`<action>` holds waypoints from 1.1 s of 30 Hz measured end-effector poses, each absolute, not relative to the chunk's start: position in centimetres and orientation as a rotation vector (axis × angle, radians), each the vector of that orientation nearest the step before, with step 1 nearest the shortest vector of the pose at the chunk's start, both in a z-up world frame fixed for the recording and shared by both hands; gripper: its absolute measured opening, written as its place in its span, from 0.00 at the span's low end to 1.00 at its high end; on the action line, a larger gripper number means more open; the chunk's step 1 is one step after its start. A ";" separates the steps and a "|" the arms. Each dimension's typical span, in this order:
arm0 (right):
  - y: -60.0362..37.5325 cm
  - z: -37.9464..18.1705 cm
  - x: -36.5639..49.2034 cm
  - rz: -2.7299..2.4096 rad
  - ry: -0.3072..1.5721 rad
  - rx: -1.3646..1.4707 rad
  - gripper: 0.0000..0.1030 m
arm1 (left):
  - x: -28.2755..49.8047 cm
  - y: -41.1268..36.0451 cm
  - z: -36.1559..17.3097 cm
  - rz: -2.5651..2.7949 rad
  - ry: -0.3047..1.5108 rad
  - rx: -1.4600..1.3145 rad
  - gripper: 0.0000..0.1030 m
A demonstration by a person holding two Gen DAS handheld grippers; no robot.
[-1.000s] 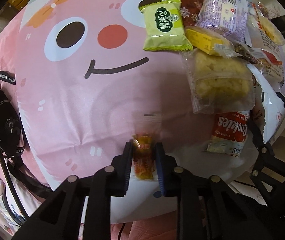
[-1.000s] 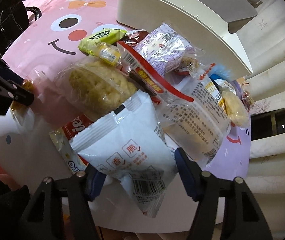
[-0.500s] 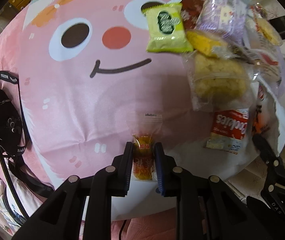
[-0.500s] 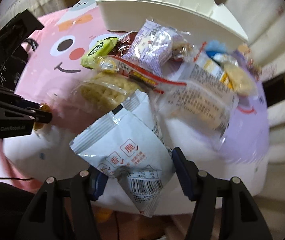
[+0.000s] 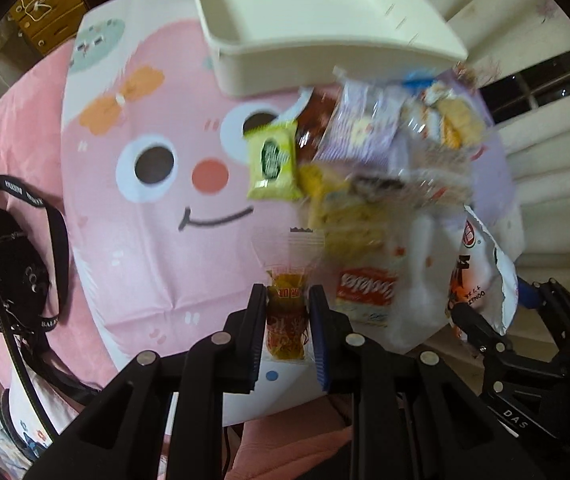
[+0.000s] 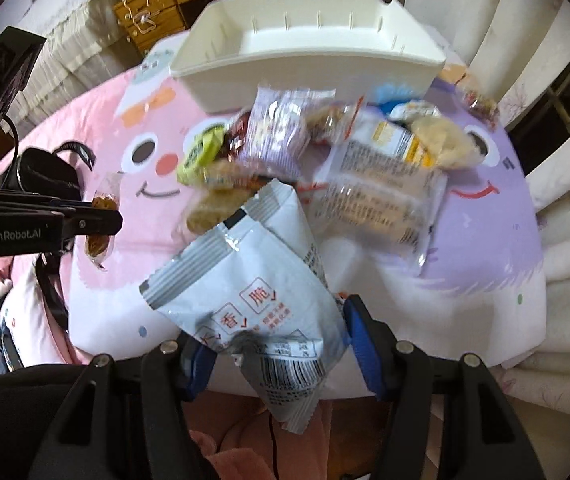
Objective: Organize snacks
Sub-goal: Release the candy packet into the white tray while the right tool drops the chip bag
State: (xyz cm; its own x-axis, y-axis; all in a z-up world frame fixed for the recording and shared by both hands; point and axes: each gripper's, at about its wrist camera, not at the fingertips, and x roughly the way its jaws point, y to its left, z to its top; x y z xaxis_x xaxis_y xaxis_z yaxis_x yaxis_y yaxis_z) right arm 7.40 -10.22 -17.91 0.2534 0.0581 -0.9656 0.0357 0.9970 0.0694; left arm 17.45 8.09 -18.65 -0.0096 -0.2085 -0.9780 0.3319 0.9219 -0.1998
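While clamped, each snack packet (image 5: 287, 322) sits between tongs (image 5: 287, 304).

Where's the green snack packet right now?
In the left wrist view, the green snack packet lies at the left edge of the snack pile, over the pink face's eye, just below the white bin.

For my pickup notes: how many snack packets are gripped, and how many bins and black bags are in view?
Gripped packets: 2 (orange packet in left gripper; white packet in right gripper)
Bins: 1
Black bags: 1
Total: 4
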 end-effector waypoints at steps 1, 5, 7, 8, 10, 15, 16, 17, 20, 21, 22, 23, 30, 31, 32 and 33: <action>-10.5 -17.2 7.7 0.015 1.303 0.087 0.58 | 17.7 8.0 -17.8 -0.431 1.514 0.100 0.19; -11.1 -15.0 8.8 0.019 1.269 0.106 0.58 | 18.9 7.3 -14.4 -0.430 1.469 0.109 0.19; -11.7 -14.0 9.7 0.024 1.258 0.126 0.58 | 19.5 7.2 -13.1 -0.428 1.444 0.108 0.19; -11.8 -13.7 10.0 0.022 1.256 0.132 0.58 | 19.9 7.1 -12.3 -0.426 1.428 0.104 0.19; -12.6 -12.9 11.2 0.013 1.256 0.150 0.58 | 20.9 7.0 -11.1 -0.417 1.402 0.097 0.19; -14.7 -10.6 13.7 0.053 1.236 0.218 0.59 | 23.2 5.9 -8.2 -0.367 1.330 0.079 0.19; -15.1 -9.9 14.4 0.065 1.228 0.209 0.59 | 23.7 5.6 -7.6 -0.355 1.319 0.074 0.19; -15.4 -9.5 15.0 0.073 1.221 0.202 0.59 | 24.2 5.4 -7.2 -0.343 1.309 0.067 0.19; -16.6 -8.1 17.1 0.104 1.189 0.201 0.59 | 25.8 4.6 -6.2 -0.303 1.285 0.051 0.19; -17.0 -7.7 17.9 0.113 1.177 0.205 0.59 | 26.4 4.4 -5.9 -0.293 1.280 0.045 0.19; -17.5 -7.3 18.8 0.121 1.164 0.206 0.59 | 27.0 4.1 -5.7 -0.279 1.277 0.037 0.19; -17.7 -7.2 19.4 0.127 1.156 0.205 0.59 | 27.6 3.8 -5.6 -0.267 1.276 0.028 0.19; -19.9 -7.3 25.1 0.184 1.124 0.211 0.59 | 31.7 1.9 -6.6 -0.214 1.282 -0.035 0.19; -20.1 -7.5 25.7 0.189 1.126 0.212 0.59 | 32.2 1.7 -6.8 -0.212 1.281 -0.044 0.19; -20.3 -7.7 26.3 0.194 1.128 0.213 0.60 | 32.7 1.4 -7.1 -0.208 1.281 -0.050 0.19; -20.5 -8.2 27.2 0.205 1.132 0.219 0.60 | 33.4 1.0 -7.4 -0.202 1.279 -0.055 0.19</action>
State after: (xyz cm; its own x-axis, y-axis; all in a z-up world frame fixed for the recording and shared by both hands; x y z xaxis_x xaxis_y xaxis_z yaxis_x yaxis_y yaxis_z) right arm 27.18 -20.50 -8.21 0.4105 0.2716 -0.8705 -0.0507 0.9599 0.2756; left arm 33.37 1.01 -7.44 0.2722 -0.1803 -0.9452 0.1196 0.9810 -0.1527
